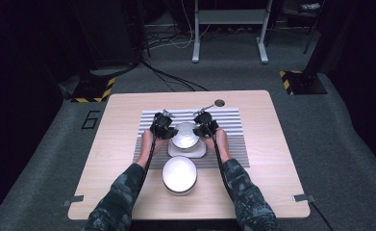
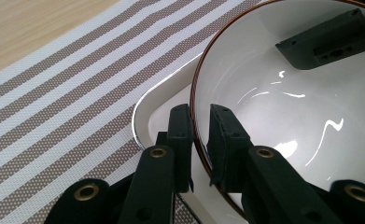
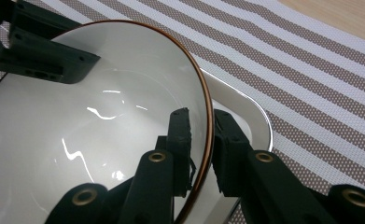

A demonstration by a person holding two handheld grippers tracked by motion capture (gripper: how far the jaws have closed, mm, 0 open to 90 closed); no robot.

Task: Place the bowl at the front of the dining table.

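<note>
White bowl (image 1: 185,135) rim pinched in my left claw (image 2: 199,140) and right claw (image 3: 201,144), over the square plate (image 2: 145,123); next, release gently.

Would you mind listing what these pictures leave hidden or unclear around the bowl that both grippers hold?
- Bowl base: hidden by its own wall in both gripper views, so contact with the square plate is unclear.
- Left gripper and right gripper: too small in the high view to read their jaws.
- Near bowl: too small and glare-washed in the high view to tell its contents.
</note>
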